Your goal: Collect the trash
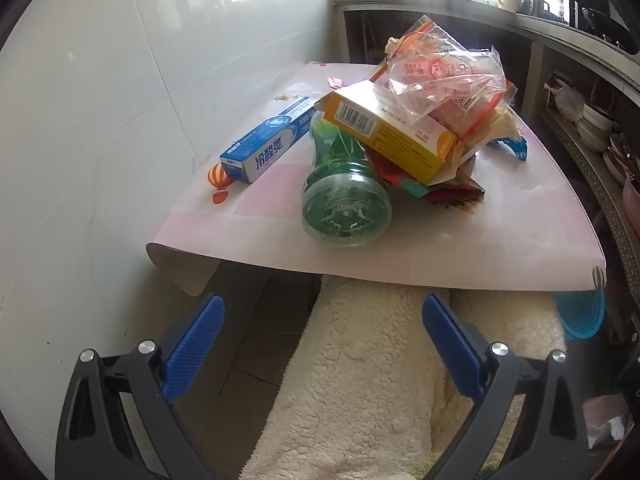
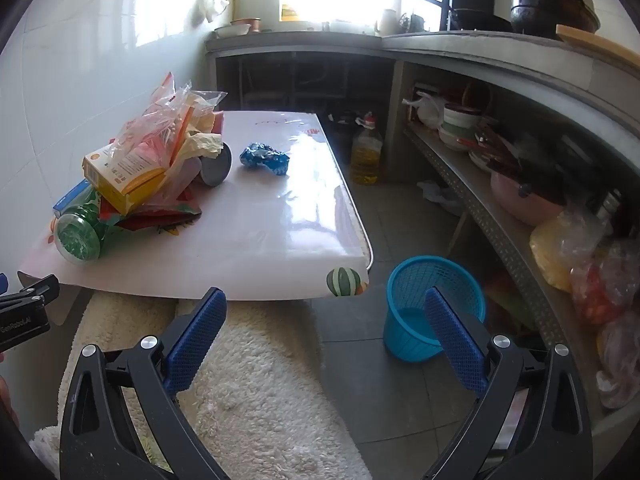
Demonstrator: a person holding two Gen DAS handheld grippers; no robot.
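Left claw (image 1: 322,338) wide apart (nothing between its pads), right claw (image 2: 326,332) likewise, both short of table (image 2: 280,264)

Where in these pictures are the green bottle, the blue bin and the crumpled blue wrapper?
green bottle (image 1: 346,210): left wrist view, on its round base facing the camera.
blue bin (image 2: 404,332): right wrist view, on its outer wall.
crumpled blue wrapper (image 2: 264,159): right wrist view, on its middle.

Table edge (image 1: 440,276) hides most of the blue basket (image 1: 582,316).
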